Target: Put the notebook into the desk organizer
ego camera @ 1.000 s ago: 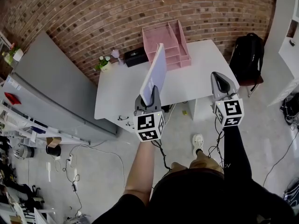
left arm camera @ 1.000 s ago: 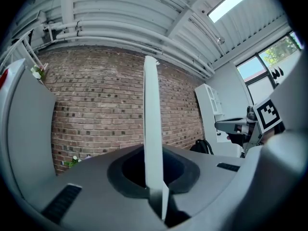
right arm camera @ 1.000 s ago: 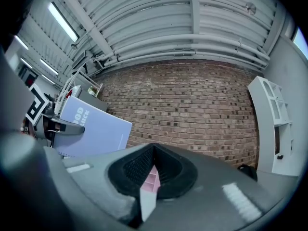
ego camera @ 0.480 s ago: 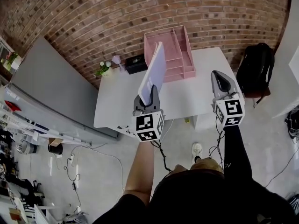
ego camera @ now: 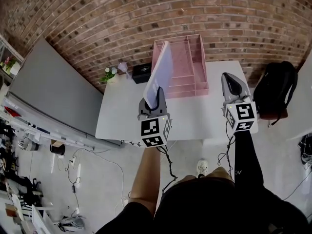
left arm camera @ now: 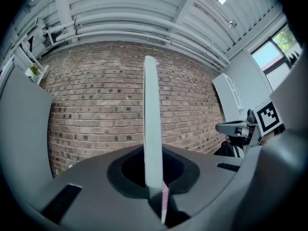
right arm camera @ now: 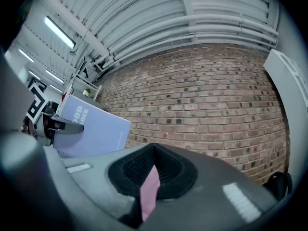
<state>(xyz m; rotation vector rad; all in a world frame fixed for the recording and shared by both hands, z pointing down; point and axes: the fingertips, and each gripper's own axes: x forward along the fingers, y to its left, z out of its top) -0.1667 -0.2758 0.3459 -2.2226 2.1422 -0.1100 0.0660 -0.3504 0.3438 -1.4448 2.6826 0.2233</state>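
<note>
The thin, rectangular notebook with a smooth lilac cover stands upright. Its lower edge is pinched in the narrow jaws of the left gripper, over the plain white table, near the pink wire-mesh desk organizer. The right gripper is closed on nothing.

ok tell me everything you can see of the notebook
The notebook is thin, with a pale lavender cover that looks like card, white lettering on one face, and what seems a row of binding holes along one edge. It stands upright on edge, tilted slightly. The left claw is shut on its lower end, and nothing else touches it. It is held in the air above the white desk, in front of the pink organizer and not yet inside it.
</note>
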